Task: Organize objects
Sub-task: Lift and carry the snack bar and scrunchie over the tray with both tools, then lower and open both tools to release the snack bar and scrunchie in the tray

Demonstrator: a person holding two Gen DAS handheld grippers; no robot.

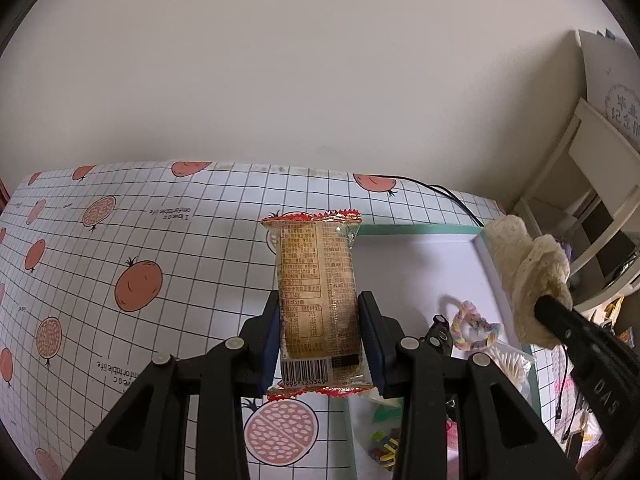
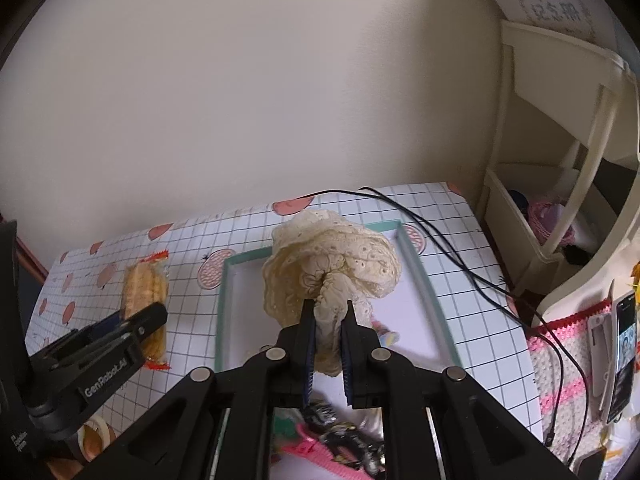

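My left gripper (image 1: 319, 304) is shut on a clear-wrapped biscuit packet (image 1: 318, 280) with red crimped ends, held above the checked tablecloth just left of the tray. The packet (image 2: 145, 292) and left gripper (image 2: 154, 314) also show in the right wrist view. My right gripper (image 2: 327, 306) is shut on a cream lace scrunchie (image 2: 332, 264) and holds it above the teal-rimmed white tray (image 2: 416, 256). The scrunchie (image 1: 528, 276) also shows in the left wrist view, over the tray's right rim (image 1: 486, 248). A pastel hair tie (image 1: 472, 326) lies in the tray.
A black cable (image 2: 440, 240) runs across the back right of the table. A white shelf unit (image 2: 560, 184) stands to the right. Small clips and a pink zip (image 2: 320, 452) lie at the tray's near end. A tape roll (image 2: 94, 436) sits front left. A phone (image 2: 622, 352) leans right.
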